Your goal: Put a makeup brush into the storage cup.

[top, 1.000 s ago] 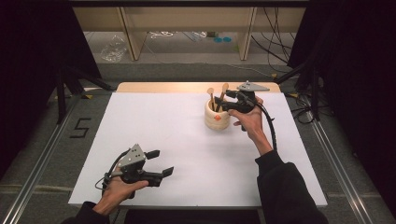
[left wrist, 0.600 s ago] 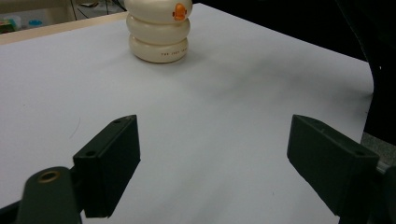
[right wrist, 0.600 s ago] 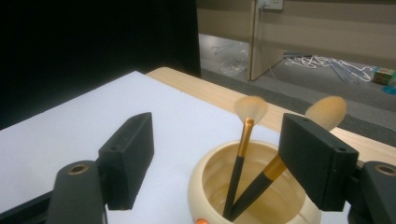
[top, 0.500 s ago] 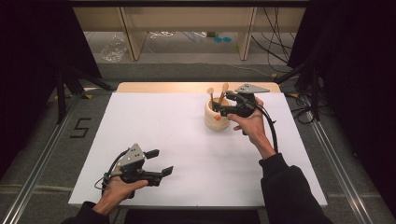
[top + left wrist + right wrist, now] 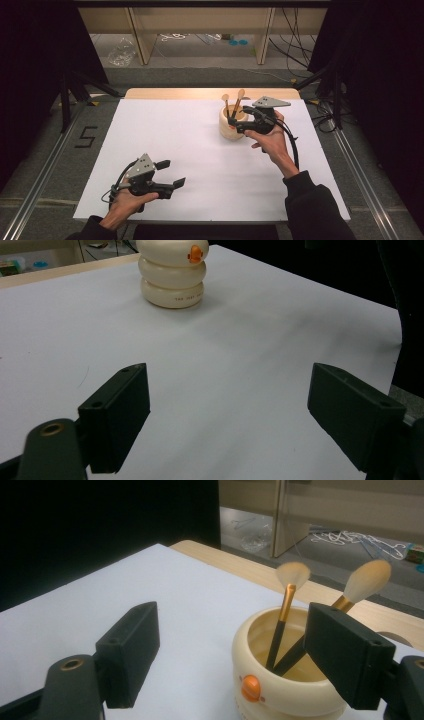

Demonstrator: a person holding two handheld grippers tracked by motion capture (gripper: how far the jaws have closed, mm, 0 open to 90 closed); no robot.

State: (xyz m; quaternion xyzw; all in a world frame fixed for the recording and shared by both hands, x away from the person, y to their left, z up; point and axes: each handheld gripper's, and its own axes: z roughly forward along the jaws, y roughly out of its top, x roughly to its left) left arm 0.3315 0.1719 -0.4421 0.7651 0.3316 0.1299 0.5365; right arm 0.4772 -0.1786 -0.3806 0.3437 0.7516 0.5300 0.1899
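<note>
Your table [image 5: 150, 94] has a light wooden top, and a white sheet [image 5: 200, 150] covers nearly all of it, leaving a bare strip along the far edge. On the sheet's far right part stands a cream ribbed holder [image 5: 231, 127] with an orange button, touching the sheet; its small printed lettering is probably too blurred to read.

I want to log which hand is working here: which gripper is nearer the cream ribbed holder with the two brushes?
Right. The right gripper sits at the cream ribbed holder, jaws open over its rim. The left gripper hovers open near the table's front left, well apart.
</note>
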